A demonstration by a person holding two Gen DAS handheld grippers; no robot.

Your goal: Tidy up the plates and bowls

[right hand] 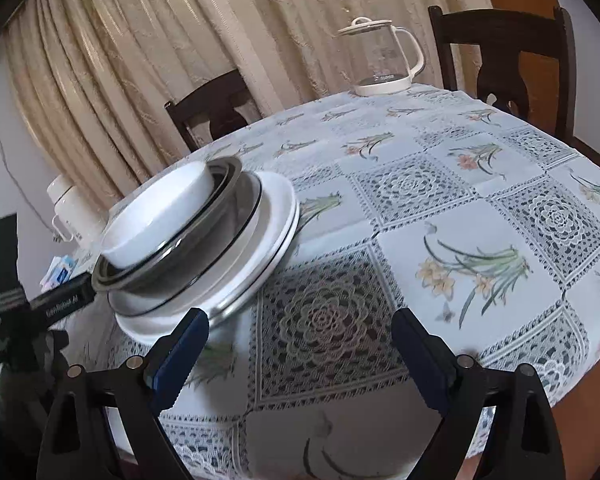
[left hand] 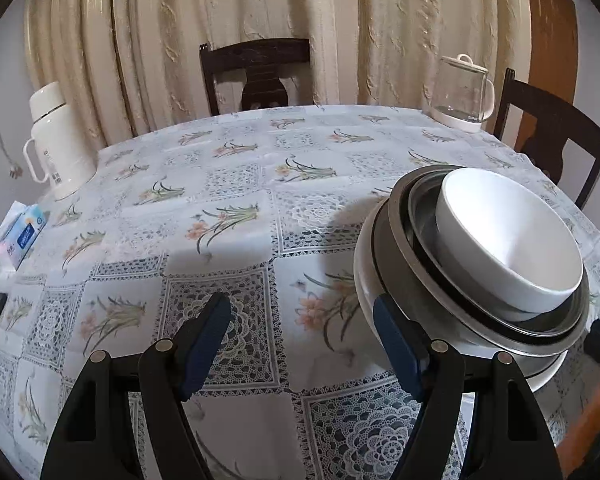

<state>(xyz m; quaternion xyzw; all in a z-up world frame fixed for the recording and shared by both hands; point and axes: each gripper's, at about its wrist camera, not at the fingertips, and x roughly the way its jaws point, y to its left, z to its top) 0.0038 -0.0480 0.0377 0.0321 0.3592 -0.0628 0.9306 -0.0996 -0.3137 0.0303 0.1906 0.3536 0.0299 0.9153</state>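
Seen first from the left wrist, the left gripper (left hand: 300,312) stands with its jaws apart and nothing between them, only the patterned tablecloth (left hand: 236,184) below. Its right-hand finger (left hand: 396,340) sits just beside the stack's lower wall; whether it touches cannot be told. The stack (left hand: 472,264) rests near the table's right edge: a white bowl (left hand: 512,240) nested in a steel bowl (left hand: 424,216), with white plates (left hand: 364,276) underneath. A white thermos (left hand: 60,140) stands at the far left edge, a tissue pack (left hand: 26,232) nearer along that same edge, and a glass kettle (left hand: 462,92) at the far right corner. Two dark chairs, one (left hand: 256,76) behind the far edge and another (left hand: 552,136) at the right, back onto a cream curtain (left hand: 260,0).

Next, from the right wrist, the right gripper (right hand: 300,348) is spread wide and empty above the cloth (right hand: 420,200), close to the table's near edge. Its left finger (right hand: 180,356) lies just in front of the stack's near rim, apart from it. Here the white bowl (right hand: 160,216) tops the steel bowl (right hand: 204,252) and the plates (right hand: 276,220), all toward the table's left edge. The left gripper's black body (right hand: 60,300) reaches the stack's left side. The kettle (right hand: 384,60) stands at the far edge, the thermos (right hand: 68,204) beyond the stack.
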